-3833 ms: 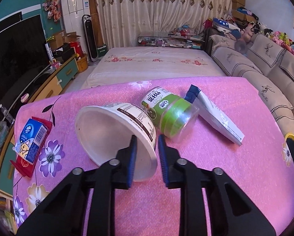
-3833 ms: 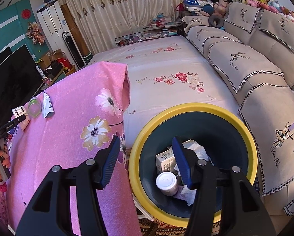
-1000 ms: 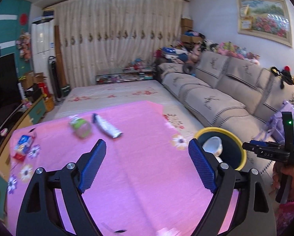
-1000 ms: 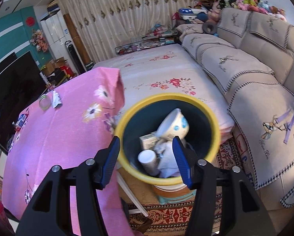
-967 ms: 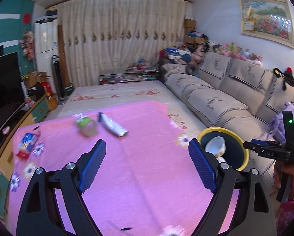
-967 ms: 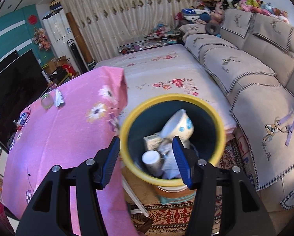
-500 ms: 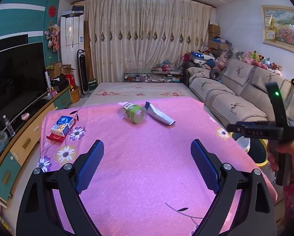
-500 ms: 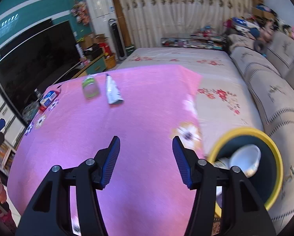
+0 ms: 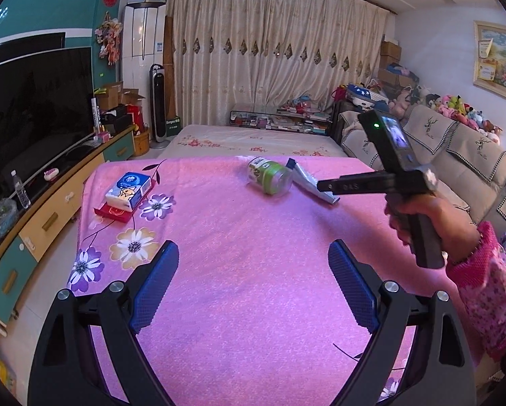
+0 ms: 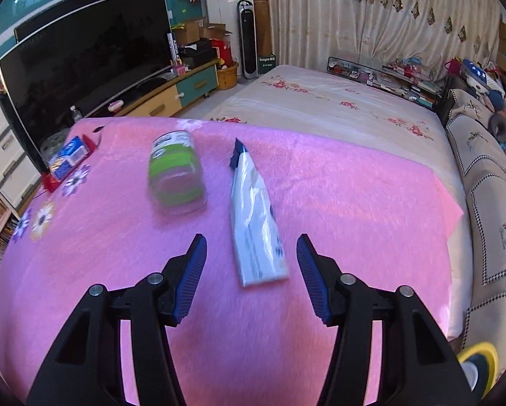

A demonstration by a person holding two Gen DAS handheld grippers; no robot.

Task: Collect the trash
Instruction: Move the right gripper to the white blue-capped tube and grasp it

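Now both grippers' fingers gape empty, right gripper (above the tube), left gripper.

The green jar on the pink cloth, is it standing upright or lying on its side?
On its side. The jar lies on the cloth, clear end toward the right wrist camera.

Little can be read. The right gripper, seen from the left wrist view, bears small pale letters along its black side that look like "DAS". A dark green sign at the foot of the tower fan by the curtain carries white lettering too small to make out. The blue tissue pack near the table's left edge, the green jar and the white tube all show print, none of it legible.
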